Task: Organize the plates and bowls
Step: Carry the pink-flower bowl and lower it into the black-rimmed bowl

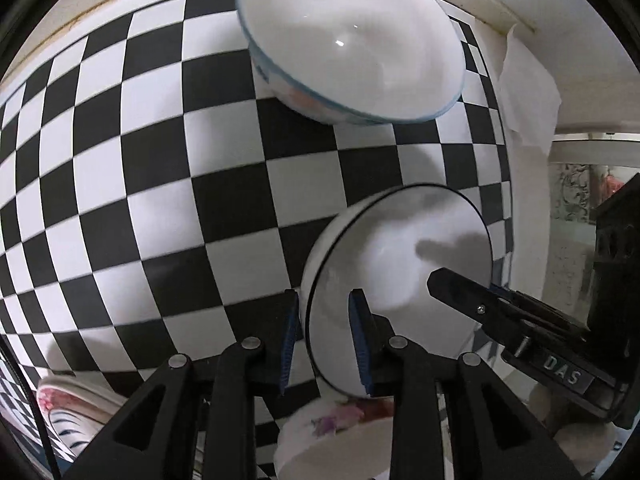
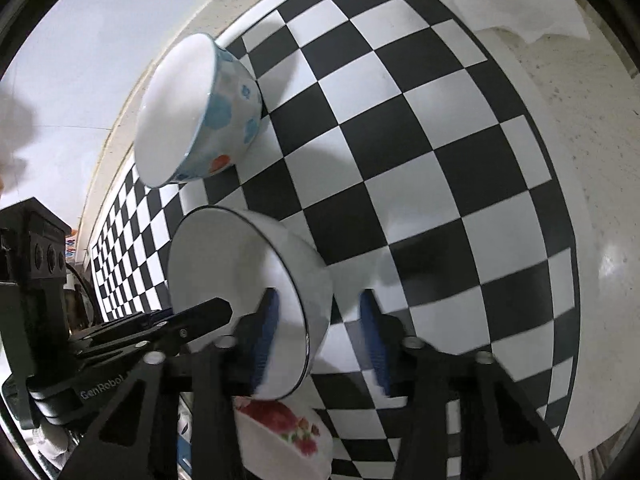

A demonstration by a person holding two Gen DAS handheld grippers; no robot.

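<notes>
So I've got my left gripper (image 1: 326, 344) and right gripper (image 2: 318, 340) each straddling an opposite rim of the black-rimmed bowl (image 1: 400, 276) with jaws slightly spread, not clearly pinching, it's over the flowered dish (image 2: 286, 436) and the blue-dotted bowl (image 2: 200, 112) beyond it still needs sorting.

Bright, even indoor light; soft shadows on checkered cloth (image 1: 160, 200); strong fisheye curvature, dark corners, slight motion blur.

Home dining spot: bowls (image 1: 352, 40) on checkered tablecloth (image 1: 160, 160).
</notes>
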